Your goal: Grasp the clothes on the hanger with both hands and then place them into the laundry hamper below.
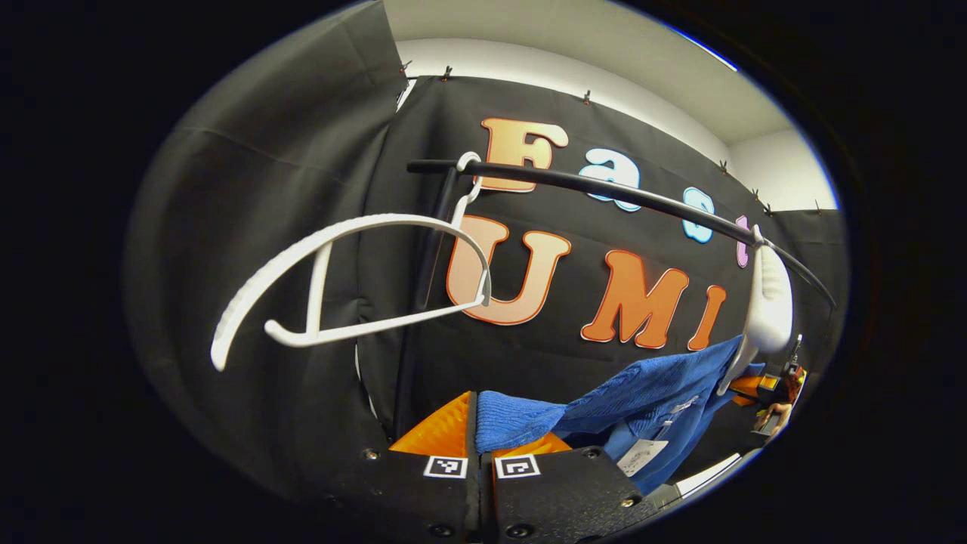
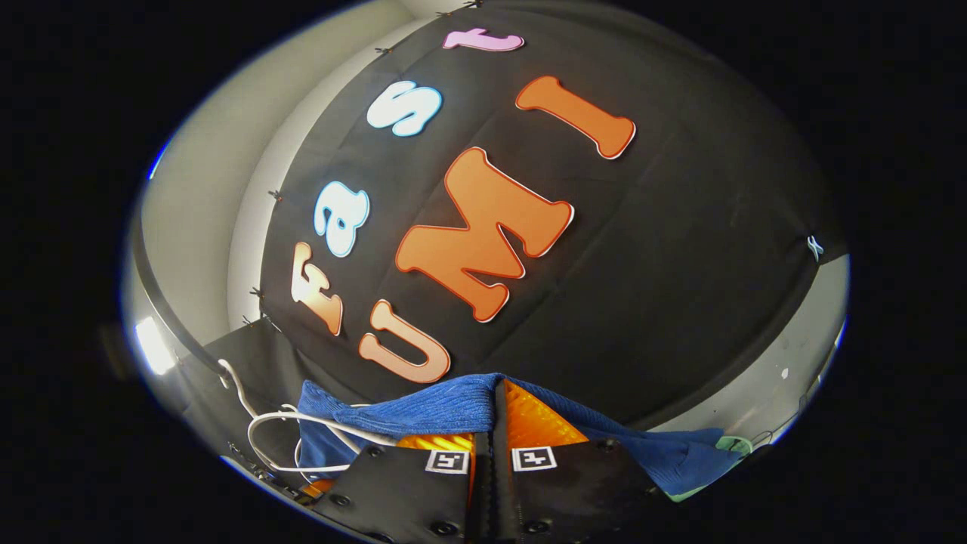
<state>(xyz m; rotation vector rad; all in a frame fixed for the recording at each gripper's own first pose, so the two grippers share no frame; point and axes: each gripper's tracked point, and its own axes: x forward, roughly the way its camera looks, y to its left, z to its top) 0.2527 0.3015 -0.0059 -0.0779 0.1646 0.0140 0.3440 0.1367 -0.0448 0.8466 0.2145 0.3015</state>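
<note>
While both tools are raised near the rail, this is how things stand.

Left tool (image 1: pixel 477 446): its fingers sit close together, clenched on a fold of the blue ribbed knitted garment (image 1: pixel 642 397), which bunches between the tips in the left gripper view.

Right tool (image 2: pixel 495 431): likewise pinched tight, with the same blue cloth (image 2: pixel 430 408) draped over and between its fingers in the right gripper view.

Why held so: my guess is that a grip at each end lets the garment be carried spread rather than bunched, so it clears the hangers.

Garment: stretched in the air between the two tools; its far end runs toward the other gripper (image 1: pixel 778 385), seen small and far off in the left gripper view, with a white tag hanging below.

White plastic hanger on the left (image 1: pixel 355 283): bare, hooked on the black metal rail (image 1: pixel 604 193), tilted.

Second white hanger (image 1: pixel 769 302): on the same rail, just above the garment's far end; whether they touch I cannot tell.

Stage: the grasp looks done; the lowering into the hamper is not yet done.
</note>
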